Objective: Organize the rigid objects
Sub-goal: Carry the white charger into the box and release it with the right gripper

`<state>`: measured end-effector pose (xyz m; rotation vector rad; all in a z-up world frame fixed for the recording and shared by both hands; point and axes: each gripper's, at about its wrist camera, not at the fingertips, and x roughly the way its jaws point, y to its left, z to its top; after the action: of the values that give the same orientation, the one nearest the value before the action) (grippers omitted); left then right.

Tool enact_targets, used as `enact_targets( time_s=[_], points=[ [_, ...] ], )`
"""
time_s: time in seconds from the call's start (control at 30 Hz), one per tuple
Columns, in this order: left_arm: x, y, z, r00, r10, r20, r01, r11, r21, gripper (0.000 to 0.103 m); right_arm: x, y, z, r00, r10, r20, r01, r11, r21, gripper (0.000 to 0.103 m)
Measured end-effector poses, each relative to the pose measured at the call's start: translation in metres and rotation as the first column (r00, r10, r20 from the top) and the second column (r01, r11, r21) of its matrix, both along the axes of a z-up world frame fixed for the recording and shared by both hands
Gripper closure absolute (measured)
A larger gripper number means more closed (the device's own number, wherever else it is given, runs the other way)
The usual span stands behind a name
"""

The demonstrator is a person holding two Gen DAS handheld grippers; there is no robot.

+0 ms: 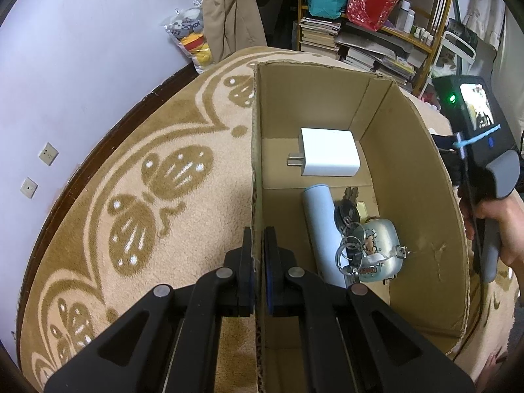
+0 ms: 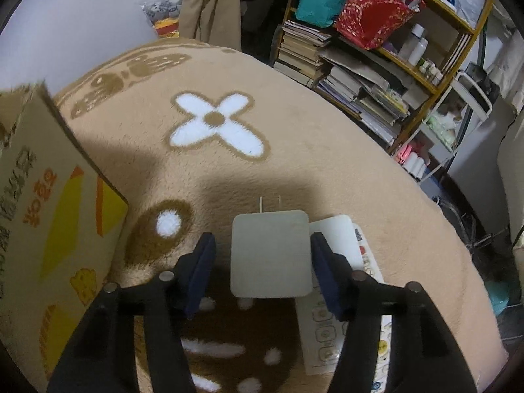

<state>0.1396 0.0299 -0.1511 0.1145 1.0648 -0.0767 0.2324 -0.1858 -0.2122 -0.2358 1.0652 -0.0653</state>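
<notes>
From the left wrist view, I see my left gripper [image 1: 258,245] with its fingers pressed together on the near left wall of the cardboard box [image 1: 422,203], pinching that wall and, I judge, steadying it. Inside the box lie a white charger [image 1: 329,156] toward the far end, a pale blue cylinder [image 1: 322,229] nearer me, and beside the cylinder a bunch of keys [image 1: 348,226] and a small silver case with a cartoon print [image 1: 380,245]. So part of the sorting looks done: four things are already in the box. At the right of the box, outside its wall, a hand [image 1: 501,229] holds the other gripper's handle, but this view does not show what lies under it.

The right wrist view fills that gap. My right gripper [image 2: 262,262] has its fingers spread on either side of a second white charger [image 2: 270,253], which lies on the carpet [image 2: 327,163] to the right of the box, prongs pointing away from me. The right pad looks to be at the charger's edge, the left pad stands clear, so I judge it not yet gripped. Just right of the charger, partly beneath it, lie a white card and a printed sheet [image 2: 330,337]. These remain outside the box. This view shows only the box's printed outer side, not its contents.
</notes>
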Motion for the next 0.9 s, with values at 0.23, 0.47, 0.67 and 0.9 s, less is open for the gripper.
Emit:
enact_targets(
  time_s=[0.23, 0.47, 0.67, 0.9],
  points=[
    [0.001, 0.0, 0.001, 1.0, 0.0, -0.001, 0.0, 1.0, -0.001, 0.099, -0.006, 0.015, -0.006, 0.999, 0.04, 0.008, -0.039, 0.989, -0.145, 0.054],
    [0.002, 0.0, 0.001, 1.0, 0.001, -0.004, -0.001, 1.0, 0.002, 0.099, -0.018, 0.008, 0.01, 0.998, -0.002, 0.057, 0.006, 0.998, -0.064, 0.054],
    [0.002, 0.0, 0.003, 1.0, 0.016, -0.004, -0.016, 1.0, 0.0, 0.099, -0.028, -0.003, 0.046, 0.99, -0.055, 0.127, 0.039, 0.991, 0.126, 0.054],
    [0.001, -0.001, 0.004, 1.0, 0.01, 0.003, -0.01, 1.0, 0.013, 0.099, -0.041, -0.002, 0.109, 0.959, -0.094, 0.268, 0.021, 0.964, 0.263, 0.054]
  ],
)
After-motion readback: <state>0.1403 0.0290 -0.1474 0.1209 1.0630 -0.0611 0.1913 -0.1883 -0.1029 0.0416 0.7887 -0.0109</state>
